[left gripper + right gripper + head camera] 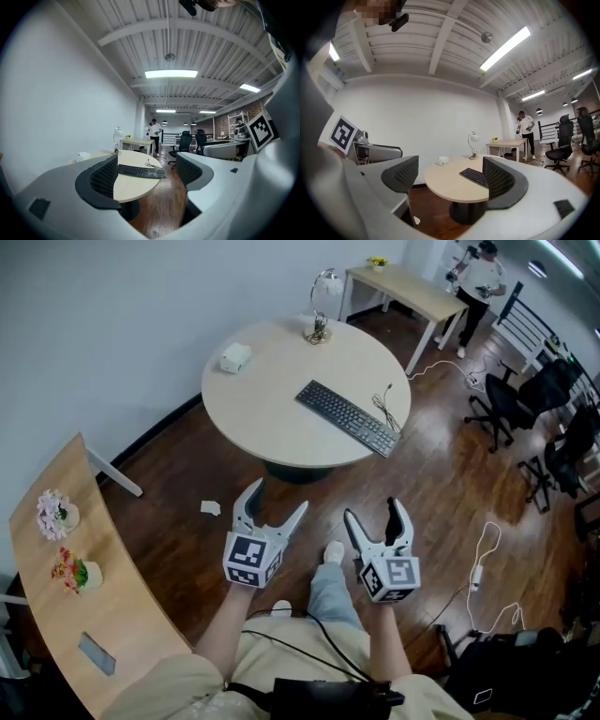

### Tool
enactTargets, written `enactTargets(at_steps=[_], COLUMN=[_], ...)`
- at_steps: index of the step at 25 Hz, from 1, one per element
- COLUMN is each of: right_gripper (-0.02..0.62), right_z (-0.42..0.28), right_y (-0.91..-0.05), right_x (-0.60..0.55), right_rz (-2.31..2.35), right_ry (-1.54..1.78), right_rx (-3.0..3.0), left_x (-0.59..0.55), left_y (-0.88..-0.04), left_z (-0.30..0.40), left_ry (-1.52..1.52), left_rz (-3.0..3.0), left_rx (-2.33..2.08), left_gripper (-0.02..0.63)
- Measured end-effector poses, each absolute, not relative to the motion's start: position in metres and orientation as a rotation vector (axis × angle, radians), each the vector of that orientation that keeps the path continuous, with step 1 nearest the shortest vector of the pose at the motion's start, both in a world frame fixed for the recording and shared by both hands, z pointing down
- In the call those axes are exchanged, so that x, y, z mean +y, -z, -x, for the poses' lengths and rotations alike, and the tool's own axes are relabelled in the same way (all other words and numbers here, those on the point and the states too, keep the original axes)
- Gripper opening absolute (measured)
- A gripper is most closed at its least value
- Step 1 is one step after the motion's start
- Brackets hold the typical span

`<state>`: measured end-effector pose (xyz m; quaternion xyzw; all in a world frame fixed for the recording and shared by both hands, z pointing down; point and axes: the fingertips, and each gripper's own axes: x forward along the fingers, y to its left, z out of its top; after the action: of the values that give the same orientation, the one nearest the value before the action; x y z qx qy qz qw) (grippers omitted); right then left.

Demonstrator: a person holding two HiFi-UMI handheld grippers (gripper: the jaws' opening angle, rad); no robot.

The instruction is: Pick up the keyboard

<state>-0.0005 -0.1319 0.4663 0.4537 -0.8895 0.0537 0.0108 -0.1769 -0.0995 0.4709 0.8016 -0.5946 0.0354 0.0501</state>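
Claw on left (pixel 279 495), claw on right (pixel 371 510) level, agape, before keyboard (pixel 348 417)

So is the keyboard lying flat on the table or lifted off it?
Lying flat: the keyboard rests full-length on the round table, its cable beside it.

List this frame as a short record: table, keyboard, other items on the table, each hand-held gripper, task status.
table: round, light top
keyboard: black, flat on the table, cable beside it
also on table: lamp, white box
left hand-held gripper: open, empty, short of the table
right hand-held gripper: open, empty, short of the table
status: keyboard not yet touched
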Motion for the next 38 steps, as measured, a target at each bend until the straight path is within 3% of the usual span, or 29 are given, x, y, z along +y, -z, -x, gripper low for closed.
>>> enactTargets(at_steps=[15,38], right_gripper=[0.451,0.451], right_z=[-0.053,-0.091], right_y=[-0.475,-0.517], right_x=[-0.402,-0.515], right_rz=[-1.323,-1.372], right_ry=[-0.332,-0.483], right_rx=[-2.845,-2.758], left_x=[-0.354,-0.487], left_y=[-0.457,-0.501], left_z=[0.123,0.123], left_ry=[-0.128,-0.330], left_rz=[-2.376,-2.361], left_rx=[-1.893,-1.781], left_gripper=[0.356,0.356])
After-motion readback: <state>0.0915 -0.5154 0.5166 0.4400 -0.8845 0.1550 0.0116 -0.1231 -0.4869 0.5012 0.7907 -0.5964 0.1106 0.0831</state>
